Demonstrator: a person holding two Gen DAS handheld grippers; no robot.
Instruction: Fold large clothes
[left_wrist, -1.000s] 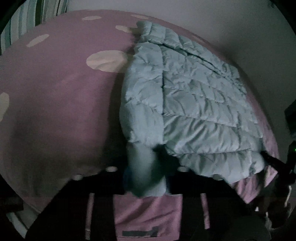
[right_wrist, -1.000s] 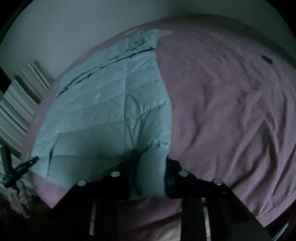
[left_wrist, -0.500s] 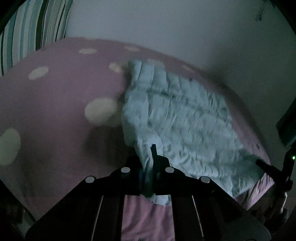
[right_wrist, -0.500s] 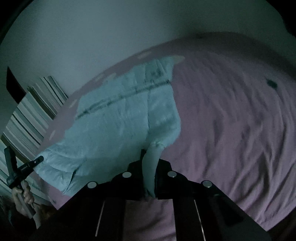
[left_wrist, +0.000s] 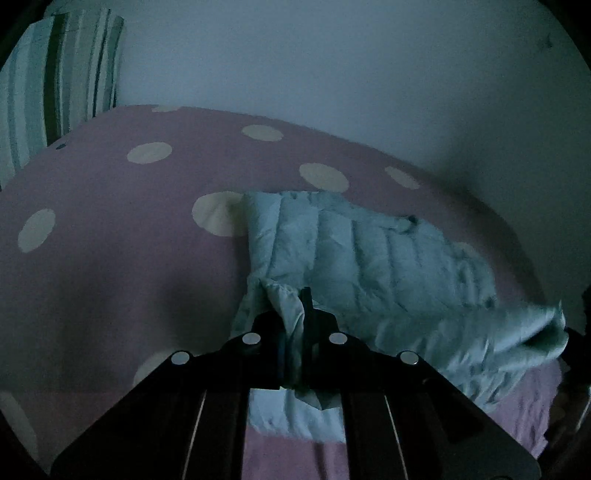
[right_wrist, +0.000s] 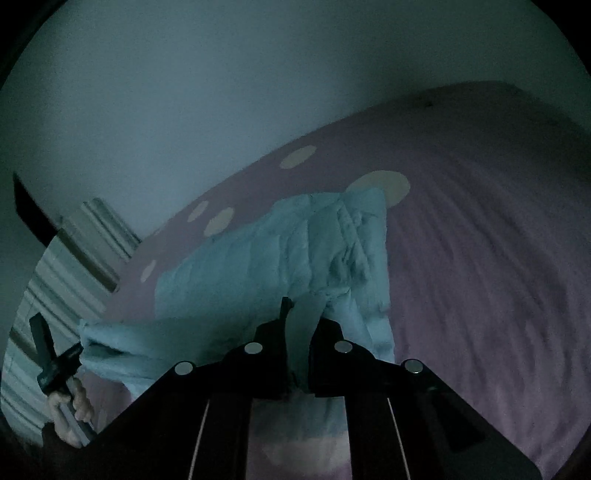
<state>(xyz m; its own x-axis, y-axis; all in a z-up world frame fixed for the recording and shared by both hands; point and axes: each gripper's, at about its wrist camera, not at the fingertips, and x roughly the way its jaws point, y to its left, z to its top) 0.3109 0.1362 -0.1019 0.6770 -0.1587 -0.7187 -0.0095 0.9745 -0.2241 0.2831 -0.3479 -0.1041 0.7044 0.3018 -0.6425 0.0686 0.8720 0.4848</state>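
My left gripper (left_wrist: 293, 325) and right gripper (right_wrist: 299, 325) each clench the jacket's (left_wrist: 369, 266) hem. I've lifted it off the bed's (left_wrist: 110, 258) near edge since a second ago; the far end still lies flat.

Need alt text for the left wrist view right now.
The left gripper is shut on the near hem of a pale blue quilted jacket, lifting it off a pink polka-dot bedspread. Behind stands a plain wall.
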